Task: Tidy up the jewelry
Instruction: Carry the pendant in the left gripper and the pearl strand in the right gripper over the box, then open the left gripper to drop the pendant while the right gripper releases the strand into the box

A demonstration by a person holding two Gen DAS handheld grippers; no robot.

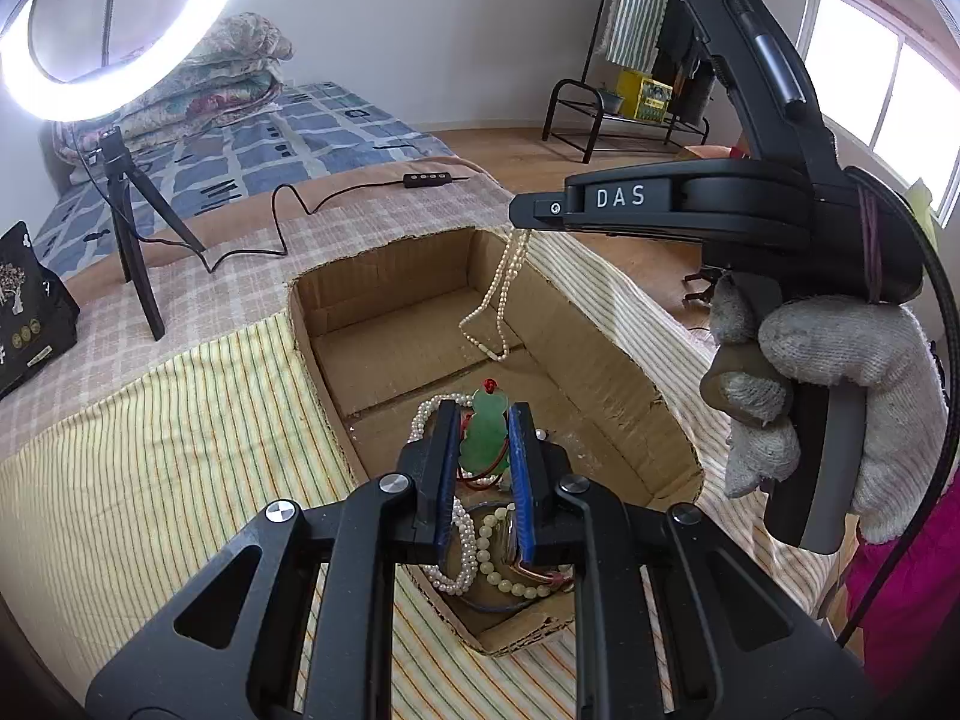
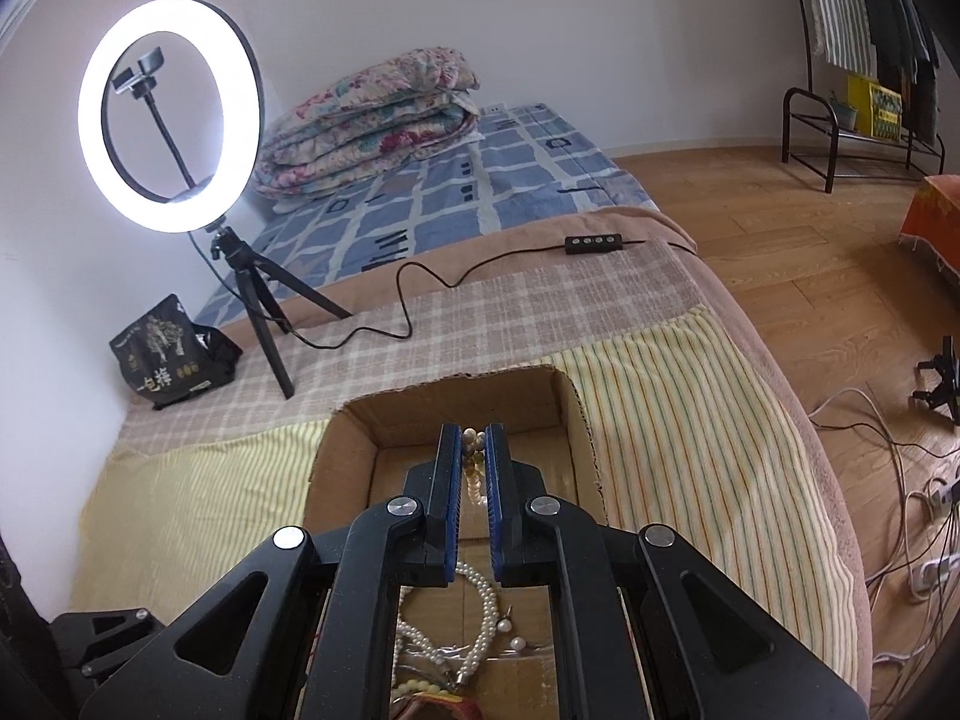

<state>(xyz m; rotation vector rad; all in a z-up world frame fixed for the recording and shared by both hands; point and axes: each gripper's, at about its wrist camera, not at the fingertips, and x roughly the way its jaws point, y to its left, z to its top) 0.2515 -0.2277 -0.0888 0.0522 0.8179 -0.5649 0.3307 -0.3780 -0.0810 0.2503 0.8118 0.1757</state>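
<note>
Left gripper (image 1: 483,420) is pinching a green jade pendant (image 1: 487,441) between its blue pads, upright on a red cord, directly over the near end of the cardboard box (image 1: 606,354). Beneath it, pearl strands (image 1: 447,552) and a pale bead bracelet (image 1: 504,570) are lying heaped on the box floor. Right gripper (image 1: 521,213), nearly pressed together, is holding a thin pearl necklace (image 1: 498,300) that is hanging straight down over the box's far, bare end; its own camera is showing beads between the pads. The dangling necklace is the nearer to setting down, I judge. "DAS" is readable on the right gripper's side.
</note>
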